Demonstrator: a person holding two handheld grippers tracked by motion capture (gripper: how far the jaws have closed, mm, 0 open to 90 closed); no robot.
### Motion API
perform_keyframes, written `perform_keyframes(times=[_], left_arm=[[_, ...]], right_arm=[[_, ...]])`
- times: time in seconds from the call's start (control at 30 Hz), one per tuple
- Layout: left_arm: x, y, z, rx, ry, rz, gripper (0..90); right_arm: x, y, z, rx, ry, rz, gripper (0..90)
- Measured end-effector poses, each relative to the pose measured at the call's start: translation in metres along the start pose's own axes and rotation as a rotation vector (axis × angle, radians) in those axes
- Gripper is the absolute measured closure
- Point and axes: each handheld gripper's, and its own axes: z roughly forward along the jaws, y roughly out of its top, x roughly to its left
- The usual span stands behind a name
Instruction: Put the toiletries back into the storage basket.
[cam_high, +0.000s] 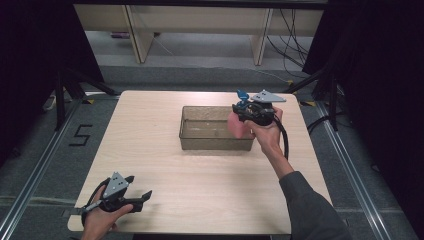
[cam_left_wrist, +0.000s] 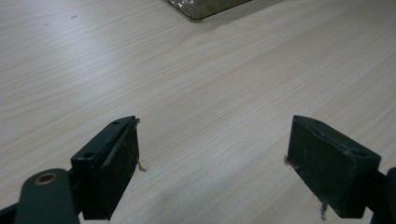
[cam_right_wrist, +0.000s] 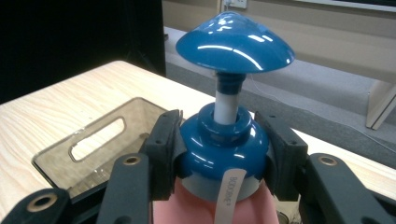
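Observation:
A pink bottle (cam_high: 236, 126) with a blue pump top (cam_right_wrist: 233, 42) hangs over the right end of a clear smoky plastic bin (cam_high: 200, 142). My right gripper (cam_high: 246, 114) is shut on it. In the right gripper view the jaws of the right gripper (cam_right_wrist: 219, 135) clamp the bottle's blue collar (cam_right_wrist: 219, 158) from both sides, and the pump head stands upright above them. My left gripper (cam_high: 140, 187) rests near the table's front left corner, open, with nothing between its fingers. In the left gripper view the left gripper (cam_left_wrist: 212, 140) has bare wood between its jaws.
The bin (cam_right_wrist: 60, 163) sits right of the middle of the light wooden table (cam_high: 150, 150) and looks empty; one corner of the bin (cam_left_wrist: 205, 9) shows far ahead of the left gripper. Dark stands and cables flank the table on the grey floor.

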Motion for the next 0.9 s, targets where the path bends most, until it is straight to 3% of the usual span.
perform_keyframes(times=[0.13,0.2,0.23,0.27,0.3,0.33,0.37,0.4,0.43,0.5,0.53,0.67,0.73,0.77,0.9], left_arm=[[0.000,0.000,0.000,-0.003,0.000,-0.004,16.3],[0.000,0.000,0.000,-0.003,0.000,-0.003,16.3],[0.000,0.000,0.000,-0.002,0.000,-0.003,16.3],[0.000,0.000,0.000,-0.002,0.000,-0.005,16.3],[0.000,0.000,0.000,0.003,0.001,0.001,16.3],[0.000,0.000,0.000,-0.001,0.001,-0.004,16.3],[0.000,0.000,0.000,-0.007,-0.001,-0.008,16.3],[0.001,0.000,-0.001,0.000,0.002,0.000,16.3],[0.001,0.000,-0.001,0.000,0.002,-0.002,16.3],[0.001,0.000,0.000,-0.003,0.002,-0.005,16.3],[0.001,0.000,0.000,-0.002,0.002,-0.005,16.3],[0.001,0.000,0.000,-0.001,0.002,-0.003,16.3],[0.001,0.000,0.000,-0.002,0.003,-0.005,16.3],[0.001,0.000,0.000,-0.002,0.002,-0.005,16.3],[0.001,0.000,0.000,0.002,0.002,0.000,16.3]], right_arm=[[-0.002,-0.004,0.002,-0.008,-0.030,-0.018,53.6],[-0.001,-0.007,0.002,0.002,-0.021,0.010,53.6],[-0.003,-0.008,0.002,-0.001,-0.032,-0.010,53.6],[0.000,-0.009,0.002,0.019,-0.022,0.030,53.6],[-0.002,-0.010,0.003,0.006,-0.017,0.016,53.6],[-0.004,-0.011,0.003,0.000,-0.041,-0.013,53.6],[-0.003,-0.012,0.003,0.011,-0.023,0.018,53.6],[-0.003,-0.014,0.004,0.015,-0.015,0.020,53.6],[-0.002,-0.015,0.004,0.009,-0.029,0.026,53.6],[-0.005,-0.017,0.005,0.007,-0.036,-0.017,53.6],[-0.003,-0.019,0.005,0.021,-0.031,0.010,53.6],[-0.004,-0.023,0.009,0.015,-0.032,0.026,53.6],[-0.004,-0.025,0.008,0.040,-0.029,0.044,53.6],[-0.005,-0.026,0.010,0.027,-0.028,0.020,53.6],[-0.006,-0.029,0.013,0.026,-0.023,0.020,53.6]])
